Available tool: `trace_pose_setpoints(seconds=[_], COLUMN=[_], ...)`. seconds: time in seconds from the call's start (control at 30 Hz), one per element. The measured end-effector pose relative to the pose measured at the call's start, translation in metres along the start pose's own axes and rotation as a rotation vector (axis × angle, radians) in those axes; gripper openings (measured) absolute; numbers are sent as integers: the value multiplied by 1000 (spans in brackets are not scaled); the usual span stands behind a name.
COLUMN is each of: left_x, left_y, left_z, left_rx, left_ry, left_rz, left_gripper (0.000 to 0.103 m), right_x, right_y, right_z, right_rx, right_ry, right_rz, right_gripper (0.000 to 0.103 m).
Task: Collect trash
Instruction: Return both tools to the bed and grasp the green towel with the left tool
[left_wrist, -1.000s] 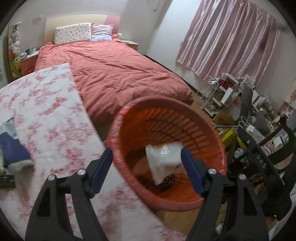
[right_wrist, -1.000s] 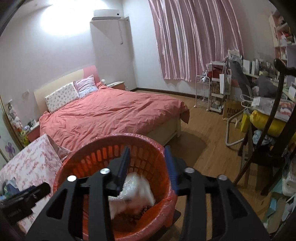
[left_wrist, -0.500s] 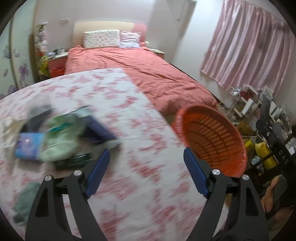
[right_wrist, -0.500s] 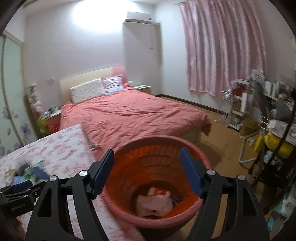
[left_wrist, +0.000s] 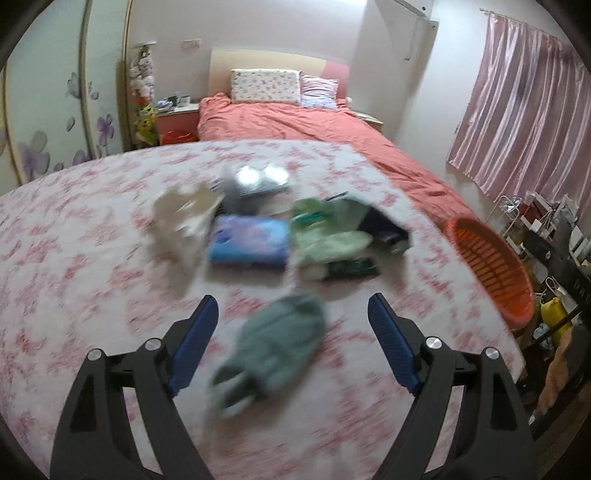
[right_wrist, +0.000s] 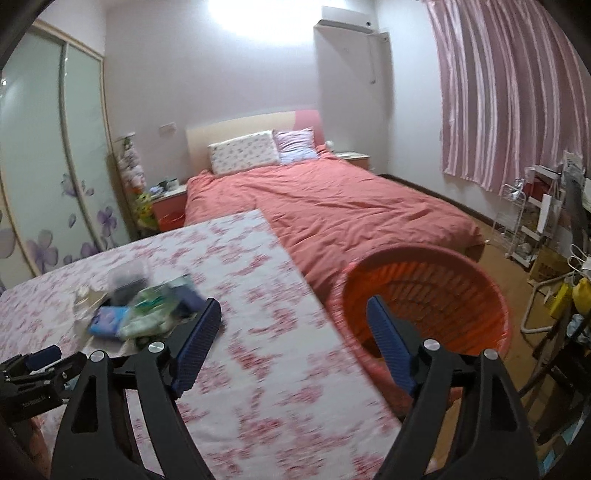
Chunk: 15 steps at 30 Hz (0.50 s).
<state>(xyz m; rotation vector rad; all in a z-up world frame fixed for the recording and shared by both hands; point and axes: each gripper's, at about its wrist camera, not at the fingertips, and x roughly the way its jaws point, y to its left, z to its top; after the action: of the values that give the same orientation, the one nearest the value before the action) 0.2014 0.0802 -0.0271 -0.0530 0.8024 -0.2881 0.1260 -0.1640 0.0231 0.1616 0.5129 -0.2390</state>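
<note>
A pile of trash lies on the floral-cloth table (left_wrist: 92, 258): a grey-green crumpled wrapper (left_wrist: 277, 343), a blue packet (left_wrist: 249, 242), a light green bag (left_wrist: 328, 229), a clear crumpled bag (left_wrist: 184, 214) and a dark packet (left_wrist: 384, 225). My left gripper (left_wrist: 293, 334) is open and empty just above the grey-green wrapper. The orange basket (left_wrist: 491, 258) stands off the table's right edge. My right gripper (right_wrist: 295, 338) is open and empty over the table edge beside the basket (right_wrist: 424, 291). The pile (right_wrist: 147, 306) shows at its left.
A bed with a red cover (right_wrist: 332, 206) lies behind the table. A chair and cluttered shelves (right_wrist: 546, 221) stand right of the basket. A wardrobe with flower-print doors (right_wrist: 44, 177) stands on the left. The left gripper's body (right_wrist: 33, 376) shows at the lower left.
My left gripper has swung left from the basket to over the trash pile. My right gripper let go of a white bag into the basket, opened, and swung left toward the table.
</note>
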Motion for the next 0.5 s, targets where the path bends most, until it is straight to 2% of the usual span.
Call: trace_pose_setpoints(seconds=[0.17, 0.27, 0.37, 0.43, 0.5], left_x=[6, 12, 18, 24, 31], left_y=[19, 16, 7, 2, -1], left_z=[-15, -19, -21, -23, -23], left_rx=[-10, -4, 22, 31, 26], left_ry=[48, 70, 86, 104, 125], left_rz=[-13, -52, -57, -48, -40], left_gripper=[77, 74, 71, 63, 59], right_x=[0, 0, 3, 7, 9], right_y=[18, 32, 41, 43, 44], right_z=[-9, -14, -18, -19, -22], right_rx=[-22, -40, -52, -52, -50], right_ry=[40, 51, 67, 81, 92], right_rz=[32, 35, 39, 44, 51], right_gripper=[81, 81, 81, 81, 81])
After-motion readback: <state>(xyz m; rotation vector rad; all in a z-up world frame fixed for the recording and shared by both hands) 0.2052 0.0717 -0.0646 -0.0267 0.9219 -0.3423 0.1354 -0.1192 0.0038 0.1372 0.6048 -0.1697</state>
